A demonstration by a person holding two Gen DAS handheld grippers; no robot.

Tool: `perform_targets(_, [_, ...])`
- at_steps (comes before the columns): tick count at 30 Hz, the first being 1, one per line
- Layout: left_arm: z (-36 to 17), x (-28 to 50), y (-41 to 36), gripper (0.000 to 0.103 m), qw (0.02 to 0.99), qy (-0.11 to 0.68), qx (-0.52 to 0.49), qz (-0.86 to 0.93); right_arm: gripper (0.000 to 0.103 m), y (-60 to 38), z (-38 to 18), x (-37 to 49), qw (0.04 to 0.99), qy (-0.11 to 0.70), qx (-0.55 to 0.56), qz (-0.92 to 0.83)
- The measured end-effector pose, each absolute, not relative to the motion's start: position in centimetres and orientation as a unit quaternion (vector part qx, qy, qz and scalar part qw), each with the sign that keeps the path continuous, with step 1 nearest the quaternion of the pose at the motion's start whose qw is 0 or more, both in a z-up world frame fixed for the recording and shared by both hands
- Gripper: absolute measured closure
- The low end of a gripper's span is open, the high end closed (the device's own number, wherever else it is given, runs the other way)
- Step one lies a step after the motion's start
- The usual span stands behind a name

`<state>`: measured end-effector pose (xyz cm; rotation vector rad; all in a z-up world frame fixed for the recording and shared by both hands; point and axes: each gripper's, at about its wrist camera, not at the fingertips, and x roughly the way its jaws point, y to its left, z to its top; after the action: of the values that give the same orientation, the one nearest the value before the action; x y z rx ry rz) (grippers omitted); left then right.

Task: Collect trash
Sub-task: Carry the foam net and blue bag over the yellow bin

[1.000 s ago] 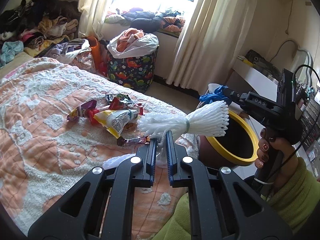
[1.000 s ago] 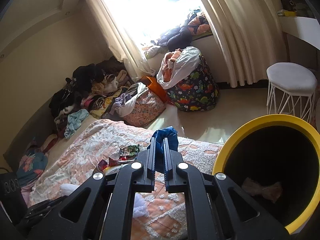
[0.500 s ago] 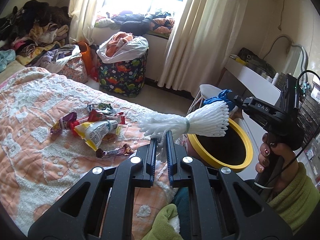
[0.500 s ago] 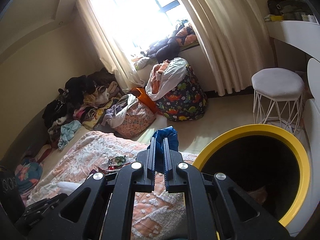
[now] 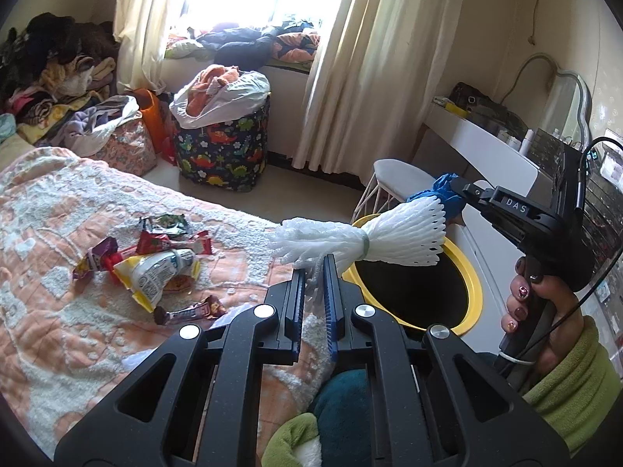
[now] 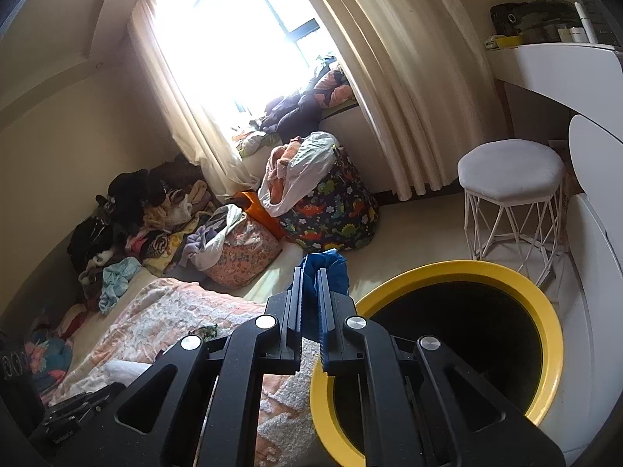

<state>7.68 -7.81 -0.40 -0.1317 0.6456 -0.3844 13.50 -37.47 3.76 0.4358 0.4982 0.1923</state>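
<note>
Beside the bed (image 5: 78, 350), both loads have been carried closer to the yellow-rimmed bin (image 6: 545, 350) over the last second. A white foam net (image 5: 366, 239) is clamped in the left gripper (image 5: 313, 272), its flared end now overlapping the rim; a blue scrap (image 6: 327, 272) is pinched in the right gripper (image 6: 309, 288), beside the opening (not yet over it). Release seems near. Wrappers (image 5: 155, 268) are left on the bed, so more trips are judged necessary

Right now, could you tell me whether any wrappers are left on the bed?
Yes, several snack wrappers lie scattered on the bedspread in the left wrist view.
</note>
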Motion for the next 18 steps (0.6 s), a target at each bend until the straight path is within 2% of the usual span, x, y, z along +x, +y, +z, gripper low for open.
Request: perform_targets(18, [-1.7,8.9,-12.2,0.098,0.914,0.336,-0.036,-0.223,0.097,-42.0,3.2,13.3,0.940,0.235,0.244,0.050])
